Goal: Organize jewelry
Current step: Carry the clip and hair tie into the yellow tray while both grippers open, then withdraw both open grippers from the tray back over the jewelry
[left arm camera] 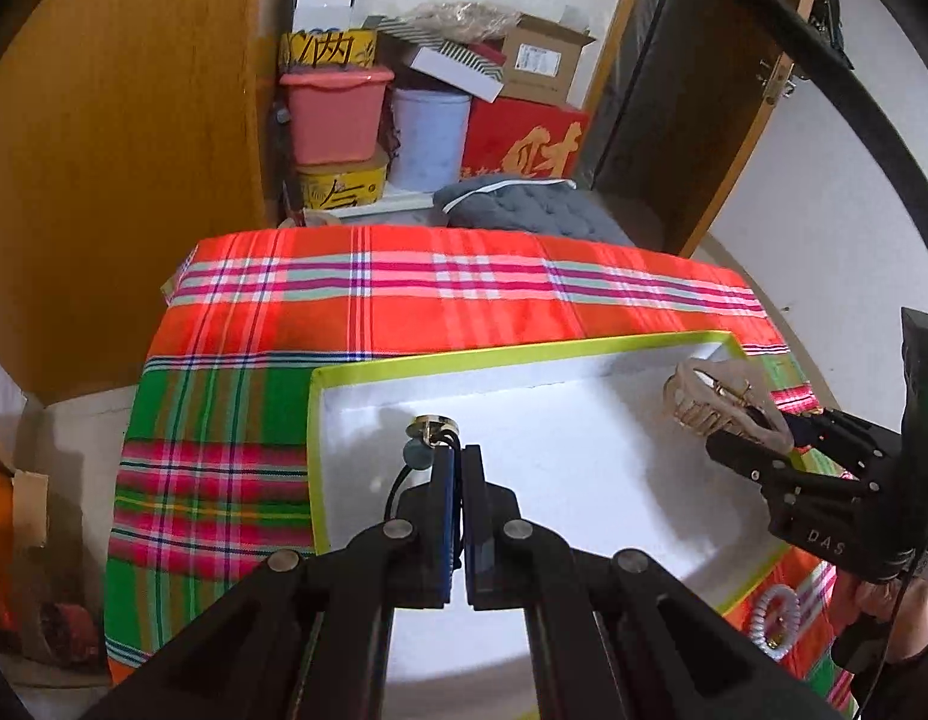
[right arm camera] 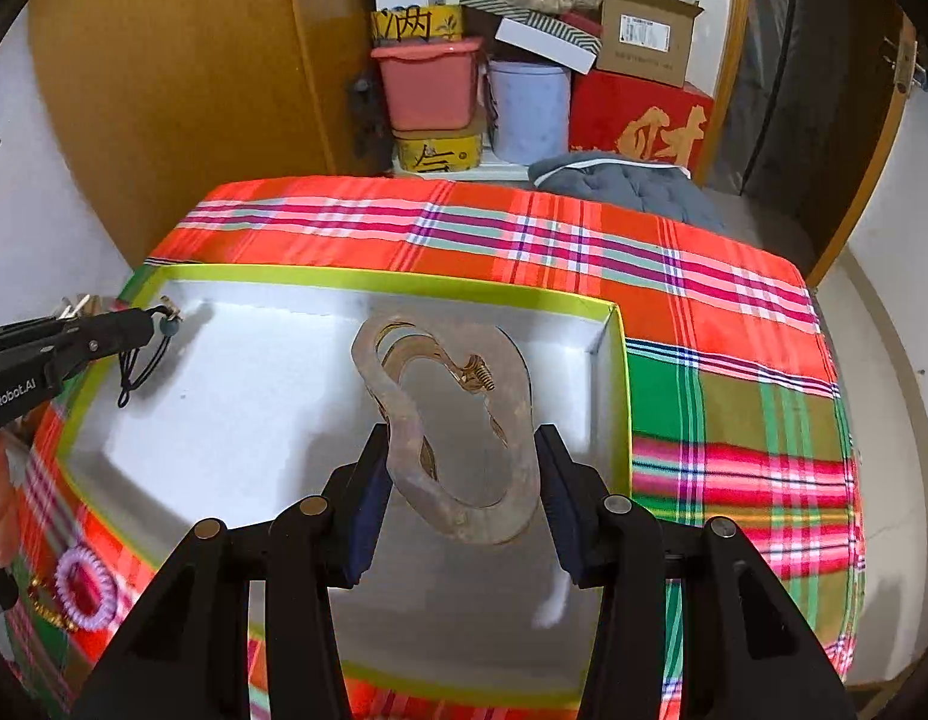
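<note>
A shallow white box with a lime-green rim (left arm camera: 524, 351) (right arm camera: 374, 282) lies on the plaid cloth. My left gripper (left arm camera: 459, 453) (right arm camera: 149, 319) is shut on a black cord hair tie (left arm camera: 398, 483) (right arm camera: 134, 369) with a gold charm (left arm camera: 431, 423), held over the box's left part. My right gripper (right arm camera: 462, 441) (left arm camera: 743, 441) is shut on a translucent beige hair claw clip (right arm camera: 404, 438) (left arm camera: 713, 399), gripped by its sides above the right half of the box. A pale purple spiral hair tie (left arm camera: 776, 618) (right arm camera: 83, 594) rests on the cloth in front of the box.
The red, green and pink plaid cloth (left arm camera: 374, 276) (right arm camera: 734, 420) covers a small table. Behind it stand stacked boxes, a pink tub (left arm camera: 332, 114), a red carton (right arm camera: 641, 117) and a grey cushion (left arm camera: 524, 207). A wooden panel (left arm camera: 134, 150) rises at the left.
</note>
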{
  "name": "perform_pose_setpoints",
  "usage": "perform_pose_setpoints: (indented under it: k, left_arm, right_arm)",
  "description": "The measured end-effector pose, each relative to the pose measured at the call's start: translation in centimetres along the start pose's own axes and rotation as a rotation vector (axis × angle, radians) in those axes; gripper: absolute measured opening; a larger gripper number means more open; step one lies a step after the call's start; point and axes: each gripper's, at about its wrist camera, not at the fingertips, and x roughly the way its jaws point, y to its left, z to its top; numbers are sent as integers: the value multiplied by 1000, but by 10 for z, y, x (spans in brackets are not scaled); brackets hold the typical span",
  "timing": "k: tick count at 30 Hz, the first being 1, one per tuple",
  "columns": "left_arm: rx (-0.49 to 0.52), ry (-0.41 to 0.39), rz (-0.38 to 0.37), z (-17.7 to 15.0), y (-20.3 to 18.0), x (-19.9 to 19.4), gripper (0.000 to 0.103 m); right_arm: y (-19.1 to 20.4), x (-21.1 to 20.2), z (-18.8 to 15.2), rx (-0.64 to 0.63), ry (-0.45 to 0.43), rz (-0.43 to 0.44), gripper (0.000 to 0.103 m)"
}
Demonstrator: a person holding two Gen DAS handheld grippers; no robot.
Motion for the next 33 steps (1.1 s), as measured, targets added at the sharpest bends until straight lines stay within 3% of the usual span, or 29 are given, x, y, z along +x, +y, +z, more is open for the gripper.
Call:
perform_pose_setpoints:
  k: [9,14,16,33]
  left_arm:
    - [-27,50,9,-4,7,17,2]
    - [-44,26,-17,-6,7,7,6]
    - [-55,13,-19,-7,6,-2,12]
    - [-22,-93,-28,-66,-34,-102,16]
  right_arm:
    - [-6,11,-1,15,12,-17,48]
    - [-9,0,-2,33,-17,0,58]
    - [-8,-6,-4,34,-29,-1,73]
    - [23,-112,-68,27,-128,-4,73]
